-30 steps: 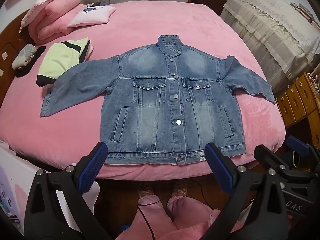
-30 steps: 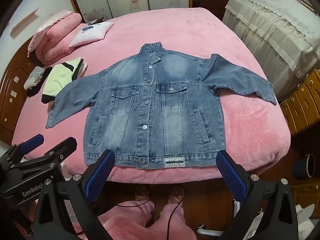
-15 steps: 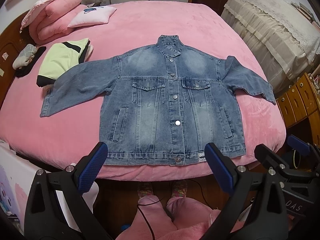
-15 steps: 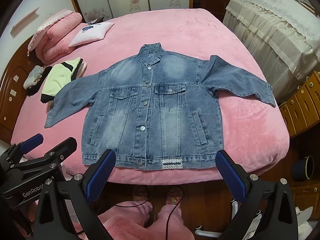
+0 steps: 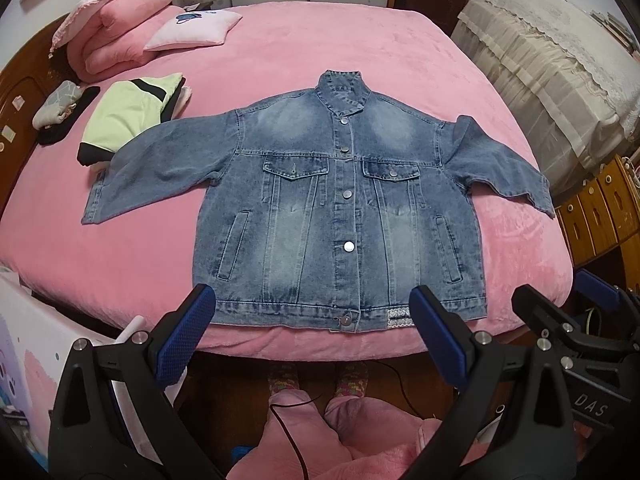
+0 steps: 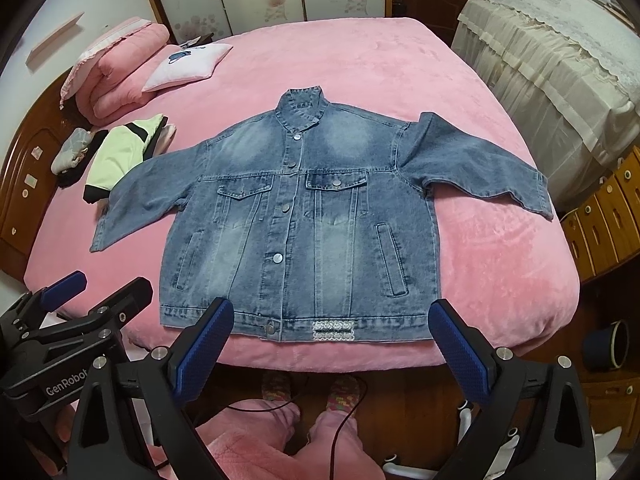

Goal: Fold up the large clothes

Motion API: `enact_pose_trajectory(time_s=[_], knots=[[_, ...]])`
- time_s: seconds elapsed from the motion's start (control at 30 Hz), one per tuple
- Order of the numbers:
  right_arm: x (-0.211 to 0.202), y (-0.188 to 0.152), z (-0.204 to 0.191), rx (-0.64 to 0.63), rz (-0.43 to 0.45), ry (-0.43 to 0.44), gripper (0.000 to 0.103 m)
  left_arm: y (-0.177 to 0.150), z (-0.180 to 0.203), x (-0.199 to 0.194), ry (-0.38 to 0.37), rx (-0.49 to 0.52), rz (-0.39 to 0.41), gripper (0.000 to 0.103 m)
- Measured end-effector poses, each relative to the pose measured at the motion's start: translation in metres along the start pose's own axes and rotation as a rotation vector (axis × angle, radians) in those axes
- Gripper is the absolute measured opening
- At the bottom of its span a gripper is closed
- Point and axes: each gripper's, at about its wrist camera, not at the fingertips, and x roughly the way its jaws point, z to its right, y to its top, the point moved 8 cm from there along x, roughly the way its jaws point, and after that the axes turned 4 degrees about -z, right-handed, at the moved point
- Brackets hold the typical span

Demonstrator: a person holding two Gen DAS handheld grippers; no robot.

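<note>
Left wrist view, nearest first: the left gripper (image 5: pixel 308 332) hangs wide apart and empty, short of the bed's near edge, its blue pads (image 5: pixel 182 340) framing the hem. Beside it the right gripper (image 6: pixel 330 346) is spread just as wide, holding nothing. Both seem poised back from the cloth so the person can take in the whole garment before choosing where to pinch. Below them the person's pink trousers (image 5: pixel 304 432) and slippers show, standing at the foot of the bed (image 5: pixel 120 264).

Just beyond the fingers lies the jacket (image 5: pixel 344 208), denim, buttoned, front up, its hem along the near edge of the pink cover. Laid this way, within reach and flat, it is ready for folding; I judge no fold has been made yet. The sleeves are spread outward: one sleeve (image 5: pixel 160 168) runs flat toward the left, while the other sleeve (image 6: pixel 480 168) is bent and reaches toward the bed's right edge. Folding the sleeves in over the body would likely come first.

Farther off, a folded green top (image 5: pixel 132 112) sits just beside the left cuff, possibly touching it, probably a finished piece set aside. Behind it are a rolled pink quilt (image 5: pixel 116 40) and a pillow (image 5: pixel 196 28) near the headboard.
</note>
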Motion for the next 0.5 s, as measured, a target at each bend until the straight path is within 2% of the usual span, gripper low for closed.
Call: enact_pose_trajectory(time_s=[0.5], knots=[[0.015,0.011,0.028,-0.059,-0.009,0.058,0.097,-0.014,0.017,0.001,0.005,-0.087,0.0,0.097]])
